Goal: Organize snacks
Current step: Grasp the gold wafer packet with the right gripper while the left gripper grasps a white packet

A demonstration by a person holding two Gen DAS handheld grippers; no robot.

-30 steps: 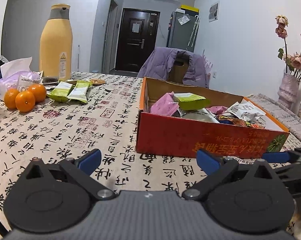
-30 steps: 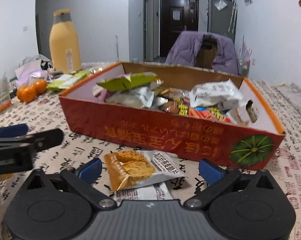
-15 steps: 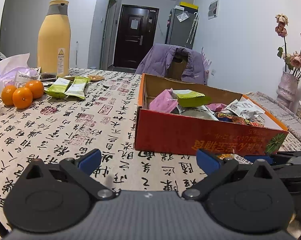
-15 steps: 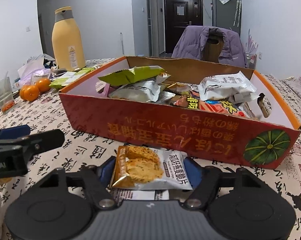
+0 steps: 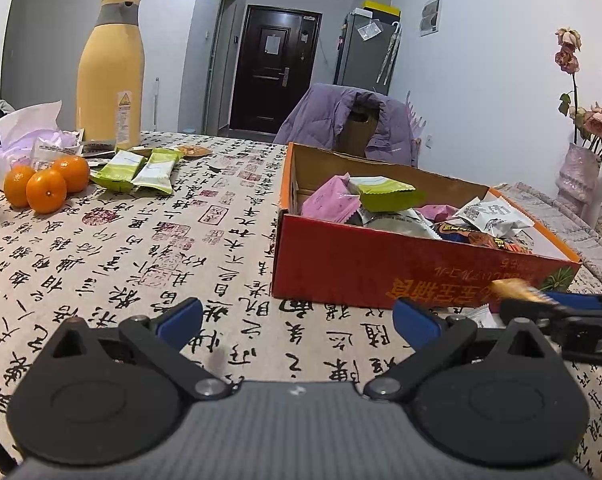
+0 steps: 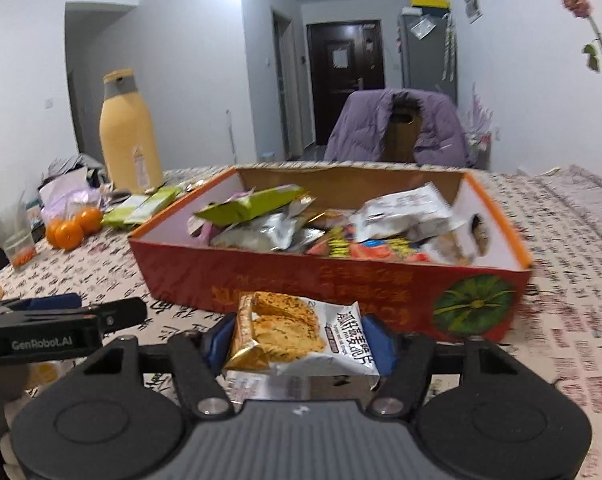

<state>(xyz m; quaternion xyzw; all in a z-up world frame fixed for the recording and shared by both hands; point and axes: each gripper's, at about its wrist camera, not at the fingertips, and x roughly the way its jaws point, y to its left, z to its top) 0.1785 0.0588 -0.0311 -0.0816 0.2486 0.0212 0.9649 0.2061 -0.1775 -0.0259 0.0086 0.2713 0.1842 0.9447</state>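
Observation:
A red cardboard box (image 6: 205, 280) with several snack packets in it stands on the table; my left wrist view shows the same box (image 5: 341, 264). My right gripper (image 6: 299, 344) hovers just in front of the box's near wall. Its jaws are closing, and both blue pads press the sides of a cracker packet (image 6: 285, 328), which hangs clear of the table. Another white packet (image 6: 261, 388) lies underneath on the cloth. My left gripper (image 5: 297, 318) stands open over the tablecloth, left of the box, with nothing between its fingers. Two green packets (image 5: 141, 168) lie at the far left.
A tall yellow flask (image 5: 111, 76), three oranges (image 5: 45, 184) and a tissue pack (image 5: 29, 132) crowd the table's far left. A plastic cup (image 6: 15, 236) stands near them. A chair with a purple jacket (image 5: 353, 120) is behind the box, and a flower vase (image 5: 581, 172) stands at the right.
My right gripper's jaws came in from wide open onto the cracker packet and raised it off the table toward the box. My left gripper stayed in place and open.

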